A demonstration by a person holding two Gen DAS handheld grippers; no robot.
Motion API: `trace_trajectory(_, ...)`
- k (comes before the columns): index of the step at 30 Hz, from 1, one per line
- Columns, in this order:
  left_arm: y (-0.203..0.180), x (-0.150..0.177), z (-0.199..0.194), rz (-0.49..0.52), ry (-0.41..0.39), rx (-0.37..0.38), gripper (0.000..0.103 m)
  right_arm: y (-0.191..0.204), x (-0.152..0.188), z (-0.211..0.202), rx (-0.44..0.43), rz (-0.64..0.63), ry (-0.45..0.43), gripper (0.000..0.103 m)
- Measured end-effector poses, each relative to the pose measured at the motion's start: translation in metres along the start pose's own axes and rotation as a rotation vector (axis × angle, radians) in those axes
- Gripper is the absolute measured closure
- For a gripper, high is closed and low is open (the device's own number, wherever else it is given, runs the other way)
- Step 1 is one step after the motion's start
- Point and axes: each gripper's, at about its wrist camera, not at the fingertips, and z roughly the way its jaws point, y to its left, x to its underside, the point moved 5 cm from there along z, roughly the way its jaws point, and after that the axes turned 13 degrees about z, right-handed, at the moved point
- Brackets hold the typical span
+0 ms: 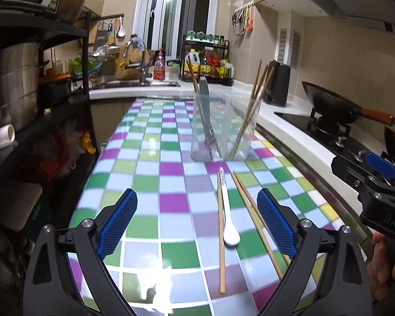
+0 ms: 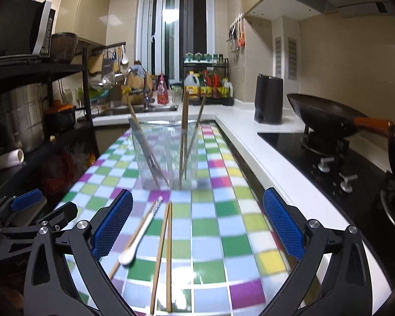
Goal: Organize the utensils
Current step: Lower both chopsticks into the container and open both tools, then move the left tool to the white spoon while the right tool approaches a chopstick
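Observation:
A clear glass holder [image 1: 223, 129] stands on the checkered table and holds a fork, a knife and several chopsticks; it also shows in the right wrist view [image 2: 168, 155]. In front of it lie a white spoon [image 1: 228, 216] beside a single chopstick [image 1: 221, 237] and a chopstick pair [image 1: 255, 218]. The right wrist view shows the spoon [image 2: 139, 234] and the pair [image 2: 163, 255] too. My left gripper [image 1: 197, 223] is open above the table, the spoon between its fingers' line. My right gripper [image 2: 197, 226] is open and empty, near the pair.
The checkered table [image 1: 155, 173] runs toward a sink counter [image 1: 134, 84]. A black shelf rack [image 1: 39, 100] with pots stands on the left. A white counter with a stove and a wok [image 2: 326, 115] lies on the right, with a black kettle [image 2: 268, 100].

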Motion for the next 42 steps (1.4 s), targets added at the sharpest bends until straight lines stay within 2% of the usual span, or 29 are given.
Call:
trace_trajectory(9, -0.011, 0.028, 0.016, 0.023, 0.060, 0.019, 0.014, -0.010, 0.043, 0.006, 0.012, 0.003, 0.065, 0.006)
trace_trajectory(15, -0.005, 0.037, 0.026, 0.004, 0.102, -0.010, 0.014, -0.017, 0.054, 0.013, 0.027, 0.010, 0.083, 0.006)
trace_trajectory(17, -0.002, 0.039, 0.029, -0.003, 0.116, -0.010, 0.018, -0.021, 0.055, 0.013, 0.031, 0.013, 0.079, 0.006)
trace_trajectory(20, 0.003, 0.042, 0.031, -0.011, 0.133, -0.016, 0.033, -0.026, 0.057, 0.016, 0.032, 0.033, 0.088, 0.009)
trace_trajectory(22, 0.005, 0.044, 0.032, -0.019, 0.147, -0.004, 0.049, -0.026, 0.059, 0.017, 0.028, 0.036, 0.097, 0.017)
trace_trajectory(23, 0.005, 0.044, 0.033, -0.022, 0.151, 0.003, 0.052, -0.026, 0.060, 0.017, 0.026, 0.035, 0.098, 0.019)
trace_trajectory(25, 0.001, 0.047, 0.035, -0.021, 0.160, 0.031, 0.065, -0.026, 0.065, 0.019, 0.011, 0.036, 0.118, 0.037)
trace_trajectory(26, -0.001, 0.047, 0.036, -0.019, 0.165, 0.044, 0.067, -0.026, 0.067, 0.021, 0.003, 0.040, 0.132, 0.042)
trace_trajectory(28, -0.008, 0.049, 0.037, -0.008, 0.169, 0.078, 0.071, -0.026, 0.074, 0.027, -0.011, 0.049, 0.173, 0.060)
trace_trajectory(30, -0.015, 0.050, 0.038, 0.010, 0.170, 0.098, 0.074, -0.026, 0.081, 0.033, -0.020, 0.055, 0.210, 0.066)
trace_trajectory(35, -0.027, 0.057, 0.047, -0.002, 0.202, 0.162, 0.078, -0.017, 0.101, 0.045, -0.056, 0.036, 0.302, 0.070)
trace_trajectory(42, -0.039, 0.043, 0.055, -0.022, 0.187, 0.216, 0.079, -0.008, 0.118, 0.053, -0.066, -0.003, 0.357, 0.070)
